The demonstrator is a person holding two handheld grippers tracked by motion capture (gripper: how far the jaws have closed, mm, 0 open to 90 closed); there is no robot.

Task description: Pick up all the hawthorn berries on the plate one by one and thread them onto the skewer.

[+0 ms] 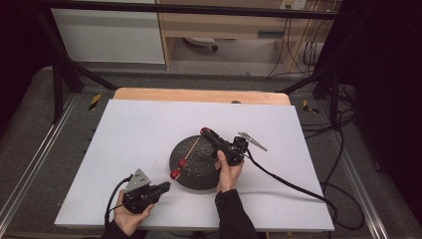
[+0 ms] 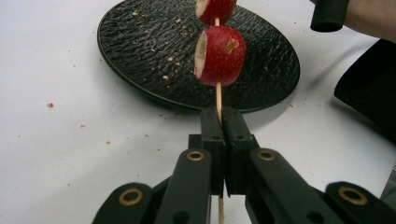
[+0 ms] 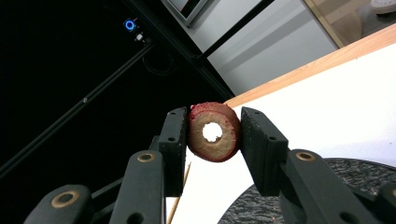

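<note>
A thin wooden skewer (image 2: 218,95) carries two red fruit pieces (image 2: 219,56) and slants over the black textured plate (image 1: 196,174). My left gripper (image 2: 224,116) is shut on the skewer's bare lower end; in the high view the left gripper (image 1: 167,185) sits just off the plate's near-left rim. My right gripper (image 3: 212,126) is shut on a red ring-shaped fruit slice (image 3: 214,132) with a hole through its middle. In the high view the right gripper (image 1: 205,131) holds the slice above the plate's far edge, close to the skewer's free tip (image 1: 198,140).
The plate (image 2: 140,46) rests on a white board (image 1: 139,134) with scattered crumbs. The wooden table edge (image 1: 199,94) runs along the back. Cables (image 1: 293,186) trail from both grippers across the board. A dark metal frame (image 1: 64,74) surrounds the table.
</note>
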